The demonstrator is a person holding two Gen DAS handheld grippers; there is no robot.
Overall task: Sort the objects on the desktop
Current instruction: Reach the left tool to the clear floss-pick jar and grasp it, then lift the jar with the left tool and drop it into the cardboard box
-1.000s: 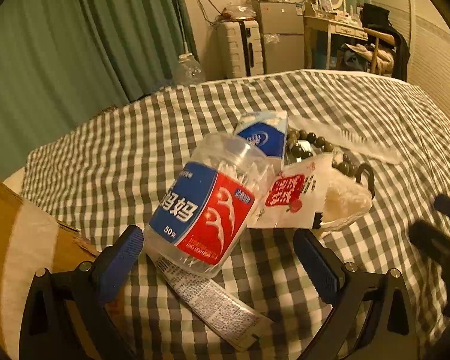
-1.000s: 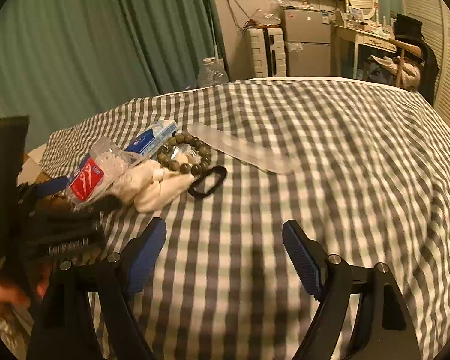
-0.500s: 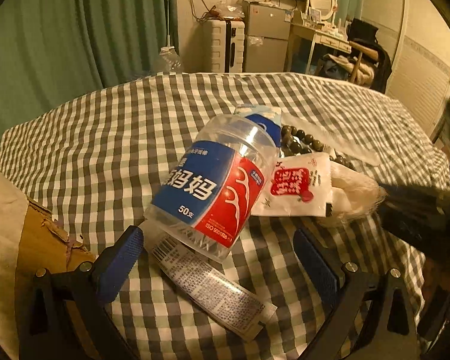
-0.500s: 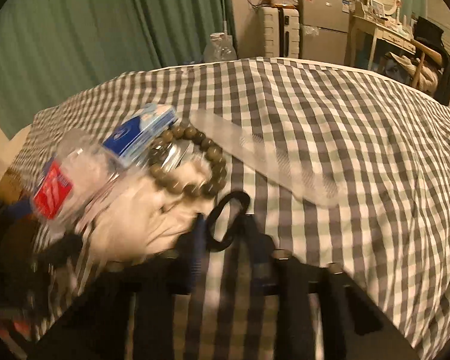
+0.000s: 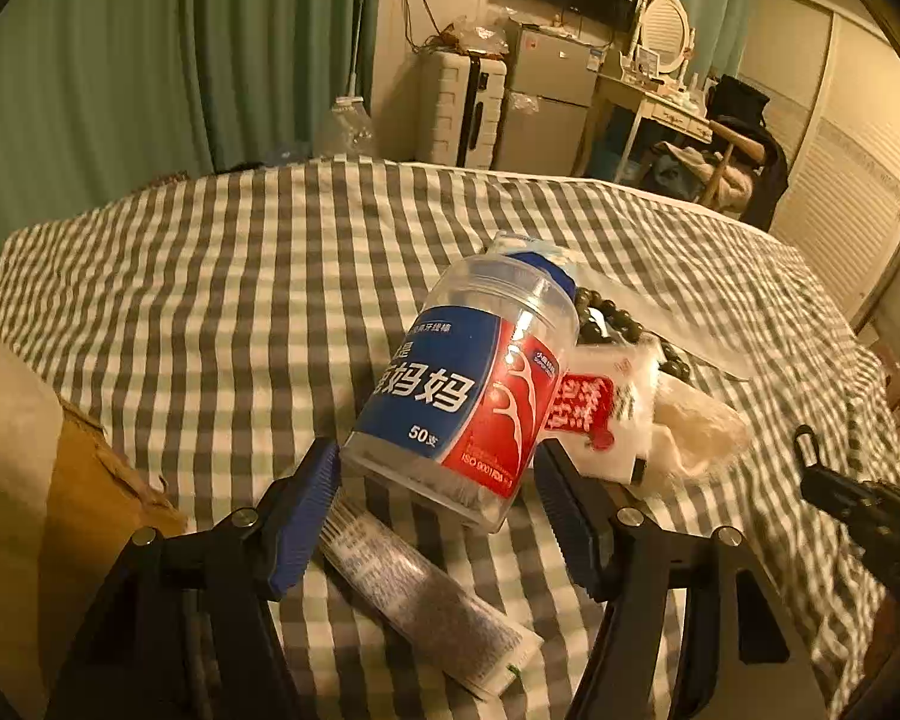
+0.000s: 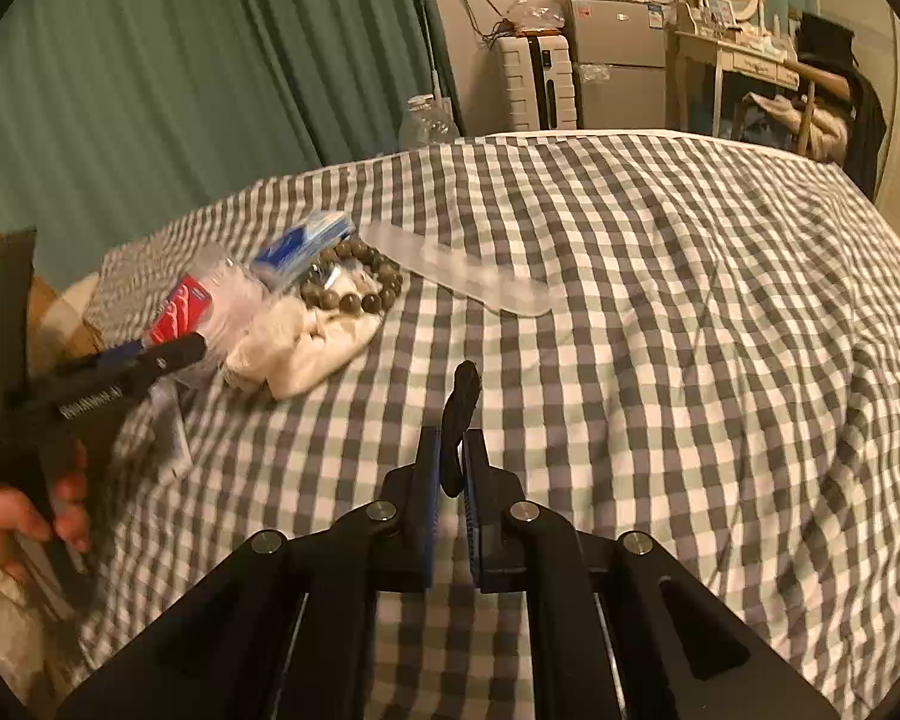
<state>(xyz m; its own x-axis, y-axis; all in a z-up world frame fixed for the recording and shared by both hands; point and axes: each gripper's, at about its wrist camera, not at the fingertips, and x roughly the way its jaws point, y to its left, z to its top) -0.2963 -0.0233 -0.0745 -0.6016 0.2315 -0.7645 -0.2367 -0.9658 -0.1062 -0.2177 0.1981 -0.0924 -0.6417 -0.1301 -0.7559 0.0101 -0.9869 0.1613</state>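
Note:
A clear floss-pick jar (image 5: pixel 468 390) with a blue and red label lies tilted on the checked cloth (image 5: pixel 222 312). My left gripper (image 5: pixel 435 459) has its jaws closing on the jar's base, and both blue pads touch its sides. My right gripper (image 6: pixel 451 441) is shut on a black loop (image 6: pixel 461 402), which sticks up from its pads above the cloth. That gripper and the loop (image 5: pixel 805 441) also show at the right edge of the left wrist view. In the right wrist view the left gripper (image 6: pixel 168 354) sits at the jar (image 6: pixel 210 300), held by a hand (image 6: pixel 12 522).
A pile lies behind the jar: a red and white packet (image 5: pixel 594 402), a bead bracelet (image 6: pixel 354 291), a white bag (image 6: pixel 312 348), a blue box (image 6: pixel 300 249) and a clear flat strip (image 6: pixel 474 279). A printed tube (image 5: pixel 420 600) lies under the left gripper. A cardboard box (image 5: pixel 36 480) stands at the left.
The left gripper's jaws narrowed onto the jar's base. The right gripper shut on the black loop and carried it away from the pile, out over open cloth.

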